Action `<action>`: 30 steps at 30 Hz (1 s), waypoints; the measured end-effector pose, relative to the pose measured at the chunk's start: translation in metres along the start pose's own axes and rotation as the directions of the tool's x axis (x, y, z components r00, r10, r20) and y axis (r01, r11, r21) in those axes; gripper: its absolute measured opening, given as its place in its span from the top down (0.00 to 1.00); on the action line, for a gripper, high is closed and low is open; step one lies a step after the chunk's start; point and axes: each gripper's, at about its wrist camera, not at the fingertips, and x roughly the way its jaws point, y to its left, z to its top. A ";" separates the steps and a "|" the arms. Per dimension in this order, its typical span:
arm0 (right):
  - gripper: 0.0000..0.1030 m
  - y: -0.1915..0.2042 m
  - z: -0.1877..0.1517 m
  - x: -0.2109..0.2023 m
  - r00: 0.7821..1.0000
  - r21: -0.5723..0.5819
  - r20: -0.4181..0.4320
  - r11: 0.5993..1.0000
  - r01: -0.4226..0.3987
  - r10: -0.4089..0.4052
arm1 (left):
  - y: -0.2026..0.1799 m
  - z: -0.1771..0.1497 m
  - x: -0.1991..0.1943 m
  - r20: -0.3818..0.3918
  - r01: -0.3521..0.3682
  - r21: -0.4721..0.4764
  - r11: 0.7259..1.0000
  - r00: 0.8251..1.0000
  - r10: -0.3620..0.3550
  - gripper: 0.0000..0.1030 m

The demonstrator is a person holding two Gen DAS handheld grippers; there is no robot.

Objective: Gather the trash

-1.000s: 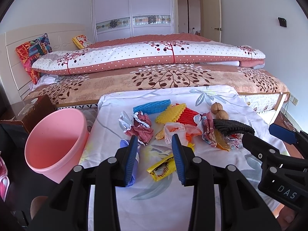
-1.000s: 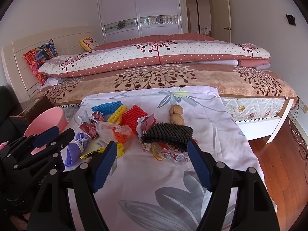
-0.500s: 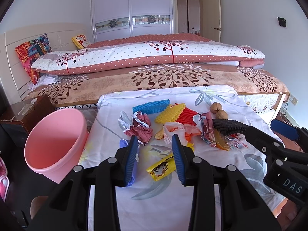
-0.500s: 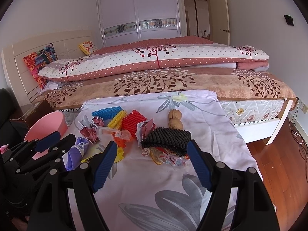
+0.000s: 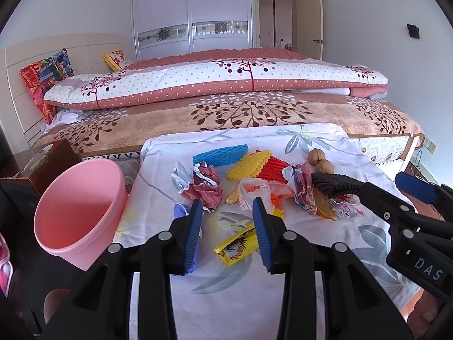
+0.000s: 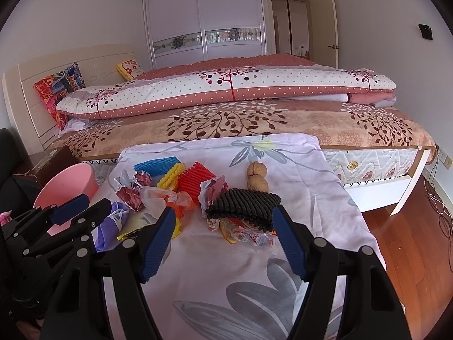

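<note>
Trash lies in a heap on a floral-sheeted table: a black foam net, blue, yellow and red foam nets, crumpled wrappers, a yellow snack packet, a purple bag and two walnuts. A pink bin stands left of the table. My left gripper is open, above the yellow packet. My right gripper is open wide, just before the black net.
A bed with patterned quilts runs behind the table. A dark wooden nightstand stands behind the bin. Wooden floor and cables lie to the right. Wardrobe doors fill the back wall.
The right gripper has moved forward toward the black foam net, still open. The left gripper has barely moved.
</note>
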 end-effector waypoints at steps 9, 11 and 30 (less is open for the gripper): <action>0.36 0.001 -0.002 0.004 1.000 0.001 -0.011 1.000 -0.003 0.003 | 0.000 -0.001 0.001 -0.004 0.002 -0.002 1.000 1.000 -0.002 0.64; 0.36 0.001 -0.003 0.006 1.000 0.006 -0.016 1.000 -0.006 0.006 | 0.002 -0.003 0.003 -0.007 0.005 -0.002 1.000 1.000 -0.005 0.64; 0.42 0.002 -0.011 0.022 0.994 0.010 -0.070 0.997 -0.079 0.080 | 0.059 -0.023 -0.006 -0.046 0.044 -0.028 0.999 0.998 -0.046 0.64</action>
